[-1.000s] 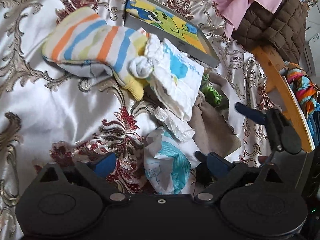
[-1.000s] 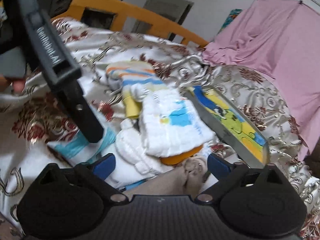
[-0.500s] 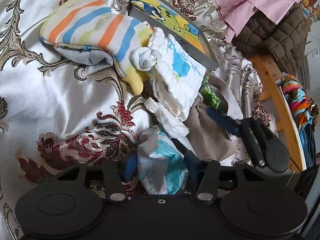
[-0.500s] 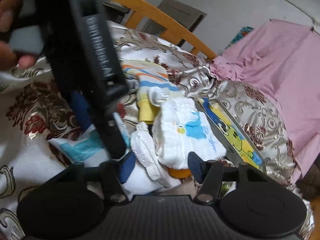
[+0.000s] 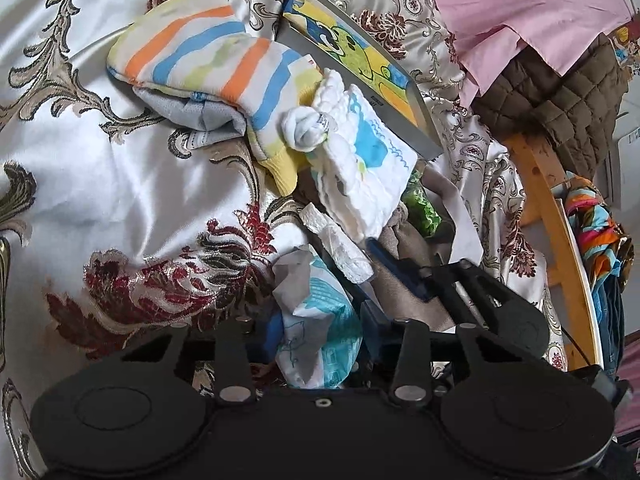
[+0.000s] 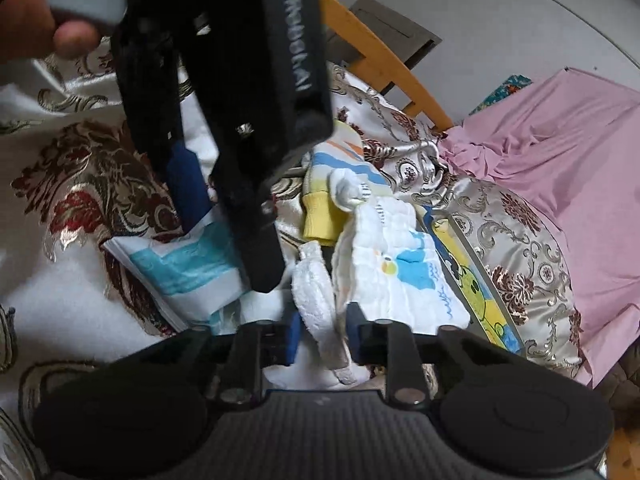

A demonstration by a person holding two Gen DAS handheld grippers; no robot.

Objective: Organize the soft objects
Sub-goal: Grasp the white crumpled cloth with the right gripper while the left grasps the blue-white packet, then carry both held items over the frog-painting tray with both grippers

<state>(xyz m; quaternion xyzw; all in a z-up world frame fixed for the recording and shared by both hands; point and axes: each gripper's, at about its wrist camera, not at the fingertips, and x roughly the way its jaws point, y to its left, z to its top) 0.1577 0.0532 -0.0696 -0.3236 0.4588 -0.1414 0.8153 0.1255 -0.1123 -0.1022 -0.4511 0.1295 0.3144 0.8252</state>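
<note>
A heap of soft things lies on a satin bedspread [image 5: 100, 180]. My left gripper [image 5: 320, 332] is shut on a crumpled white-and-teal cloth [image 5: 316, 320], which also shows in the right wrist view [image 6: 188, 268]. My right gripper [image 6: 320, 336] is shut on a small white terry cloth [image 6: 316, 300]; that cloth [image 5: 344, 244] lies just ahead of the left gripper. Behind them lie a striped orange-and-blue garment [image 5: 200, 56], a rolled white sock [image 5: 304, 128] and a folded white cloth with a blue print [image 5: 360, 160]. Part of a brown cloth [image 5: 400, 240] is hidden under the right gripper [image 5: 388, 260].
A hard picture book [image 5: 360, 60] lies behind the pile. Pink sheet [image 5: 520, 12] and a brown quilt [image 5: 560, 92] are at the far right. A wooden bed rail [image 5: 552, 216] borders the right side. The two grippers are close together, and a person's hand [image 6: 36, 24] holds the left one.
Both grippers went from open to shut. The left closed on the white-and-teal cloth, the right moved in beside it and closed on the white terry cloth.
</note>
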